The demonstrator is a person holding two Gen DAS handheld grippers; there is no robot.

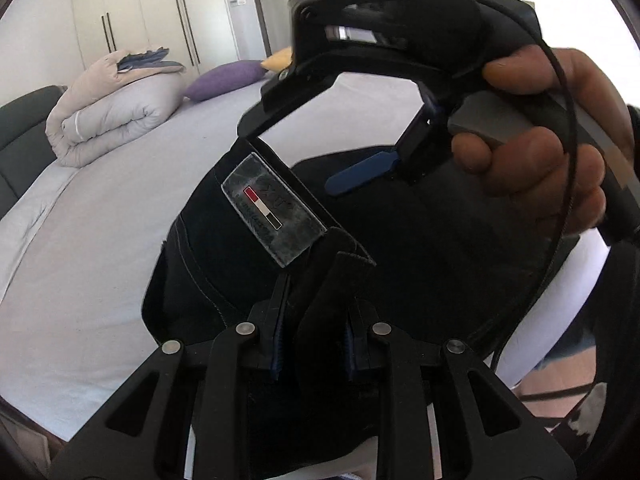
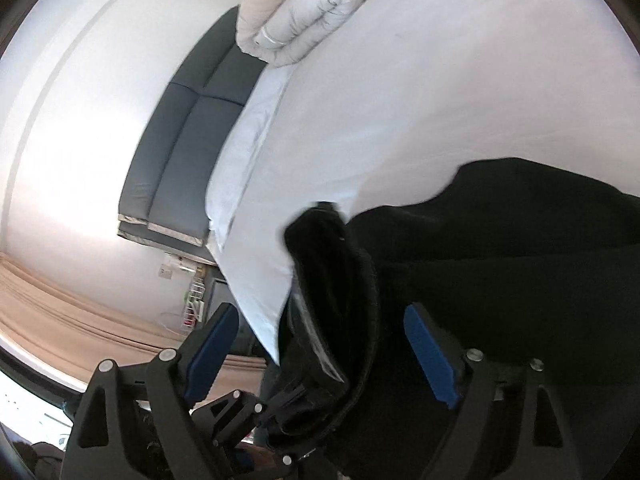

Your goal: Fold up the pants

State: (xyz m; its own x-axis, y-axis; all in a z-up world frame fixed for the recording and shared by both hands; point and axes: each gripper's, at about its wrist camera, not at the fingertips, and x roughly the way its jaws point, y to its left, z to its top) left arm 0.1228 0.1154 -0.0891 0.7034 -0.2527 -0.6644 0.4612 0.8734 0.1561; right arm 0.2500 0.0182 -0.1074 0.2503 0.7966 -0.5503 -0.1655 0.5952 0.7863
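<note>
The left tongs (image 1: 316,344) are clamped on a fold of the dark pants (image 1: 224,240) at the waistband, with the fabric pinched between the two blue pads and standing up just ahead of them. Just beyond the grip, the waistband's grey label patch (image 1: 274,210) with its red, white and black bar faces the camera. The right tongs (image 2: 320,344) stand wide apart, their blue pads (image 2: 430,354) on either side of a bunched edge of the pants (image 2: 500,248); no pad presses on the cloth. In the left wrist view the right tongs (image 1: 362,174) hang above the pants, held by the person's hand (image 1: 552,144).

The pants lie on the bed (image 1: 88,240), spread out from both tongs over its pale sheet. Far ahead of the left tongs, a rolled duvet (image 1: 116,112) sits on the bed, with a purple pillow (image 1: 226,80) and a yellow one (image 1: 280,59) beside it. A dark headboard (image 2: 188,140) runs along the bed's edge, and wardrobe doors (image 1: 160,12) stand behind.
</note>
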